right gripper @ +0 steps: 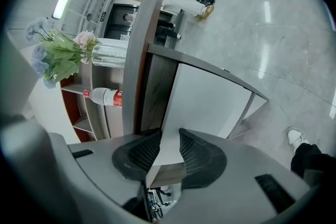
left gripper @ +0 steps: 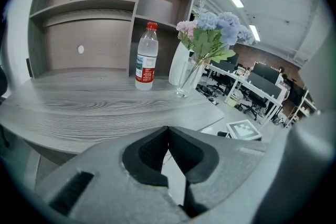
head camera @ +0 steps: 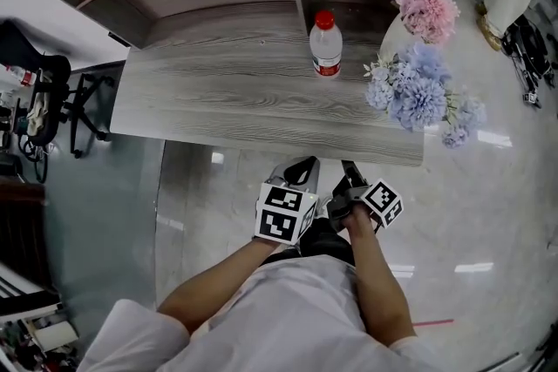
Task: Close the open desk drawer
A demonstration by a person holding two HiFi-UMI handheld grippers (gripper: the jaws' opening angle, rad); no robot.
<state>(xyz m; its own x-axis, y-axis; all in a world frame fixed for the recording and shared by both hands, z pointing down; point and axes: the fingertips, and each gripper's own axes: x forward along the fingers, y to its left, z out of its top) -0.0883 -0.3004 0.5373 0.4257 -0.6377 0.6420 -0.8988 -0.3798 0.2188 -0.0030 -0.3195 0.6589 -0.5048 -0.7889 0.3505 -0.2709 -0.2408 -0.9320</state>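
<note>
pushing looks like the step in hand: the white flat-fronted desk drawer point(right gripper: 210, 97) hangs under the grey wood-grain tabletop point(head camera: 244, 91), below its near edge toward the right corner, and in the head view it is hidden beneath that edge. the right tool point(right gripper: 169, 136) has its jaws partly apart with the drawer's white panel filling the gap, so i judge it clamped on that panel. the next move calls for a straight, level shove toward the tabletop's far edge, then letting go once the front sits flush. the right forearm reaches forward, its tool rolled onto its side, so the tabletop's edge stands upright in its view. the left tool point(left gripper: 168, 134), jaws together on nothing, is held just beside it, idle. near the tabletop's far right corner a clear plastic bottle with a red cap point(head camera: 325, 45) and pink and blue flowers point(head camera: 418, 83) stand well away from the work.
</note>
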